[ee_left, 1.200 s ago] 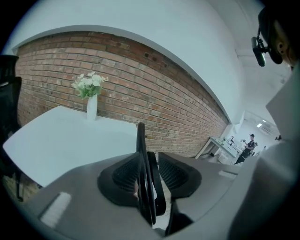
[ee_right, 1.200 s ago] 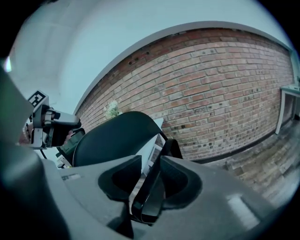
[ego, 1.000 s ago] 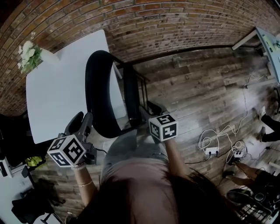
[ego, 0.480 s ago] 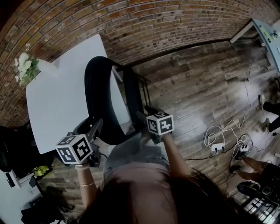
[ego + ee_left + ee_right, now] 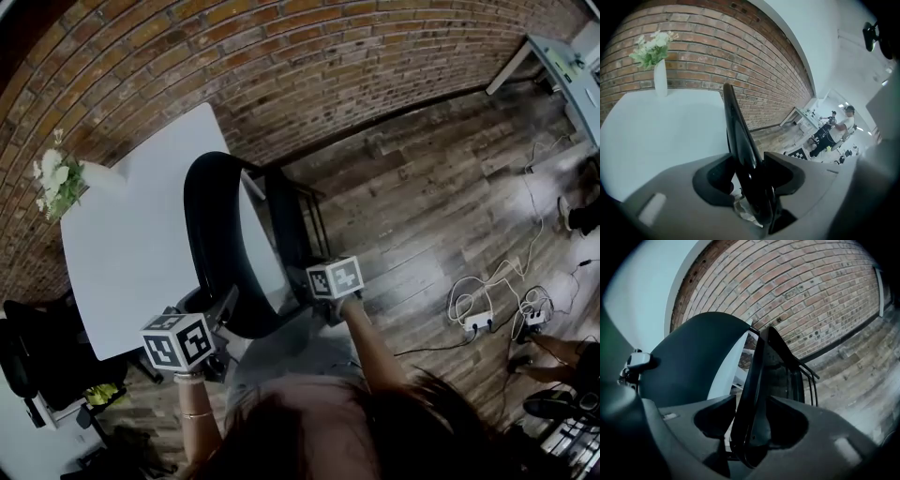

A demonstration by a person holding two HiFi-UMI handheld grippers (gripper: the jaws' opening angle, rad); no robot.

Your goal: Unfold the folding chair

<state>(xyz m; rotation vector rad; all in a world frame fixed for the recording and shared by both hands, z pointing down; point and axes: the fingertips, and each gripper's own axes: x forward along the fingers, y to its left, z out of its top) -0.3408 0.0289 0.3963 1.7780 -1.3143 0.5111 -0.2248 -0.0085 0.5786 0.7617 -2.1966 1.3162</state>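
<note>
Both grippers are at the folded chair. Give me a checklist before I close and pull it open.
1. Left gripper straddles the chair back at its edge: ok.
2. Right gripper straddles the folded seat at its edge: ok.
3. Pads pressing on the chair: not ok; both grippers' jaws have just been opening and stand apart around it.
4. Chair back free of the white table: cannot tell from these views.
5. Vase upright, away from the chair: ok.
6. Floor cables away from the chair: ok.
</note>
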